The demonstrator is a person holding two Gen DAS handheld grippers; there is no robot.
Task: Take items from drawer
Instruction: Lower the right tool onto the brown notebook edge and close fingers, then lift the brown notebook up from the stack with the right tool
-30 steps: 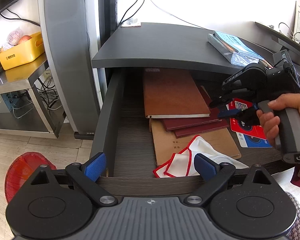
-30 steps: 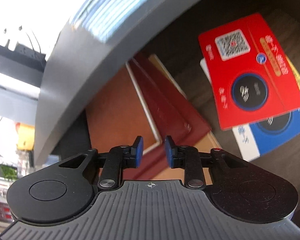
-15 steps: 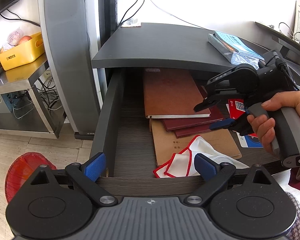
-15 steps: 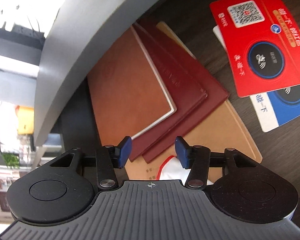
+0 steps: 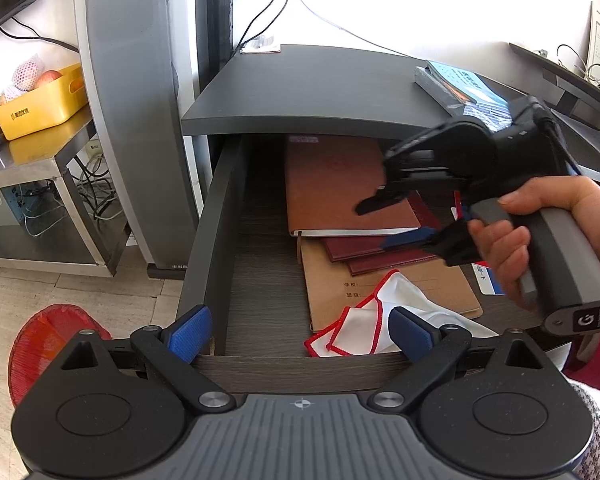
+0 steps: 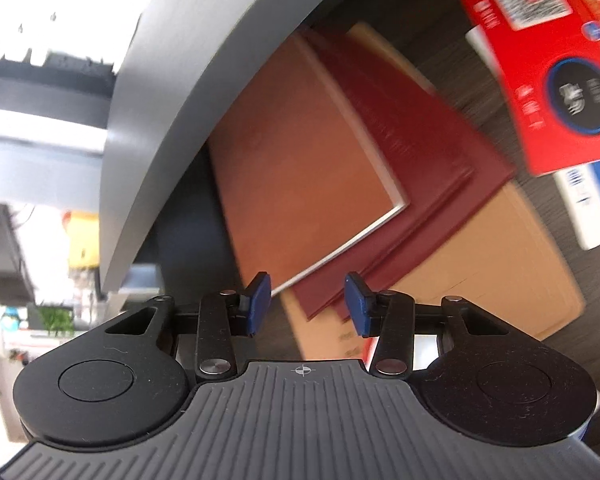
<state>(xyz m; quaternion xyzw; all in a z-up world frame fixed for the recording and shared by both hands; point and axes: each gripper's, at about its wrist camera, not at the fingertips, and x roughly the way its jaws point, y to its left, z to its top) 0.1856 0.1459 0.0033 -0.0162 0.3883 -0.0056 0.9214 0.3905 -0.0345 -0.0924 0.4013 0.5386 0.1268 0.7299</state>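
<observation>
The drawer [image 5: 220, 216] holds three notebooks, one envelope, one cloth, two cards; both grippers' jaws gape empty.

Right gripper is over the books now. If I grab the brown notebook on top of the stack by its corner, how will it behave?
The brown notebook looks thick with a stiff cover, so it should lift flat, not droop. Its smooth cover may slip between the pads. It lies loose on the maroon books, so a push would probably slide it. The right hand-held gripper is open above its corner.
</observation>
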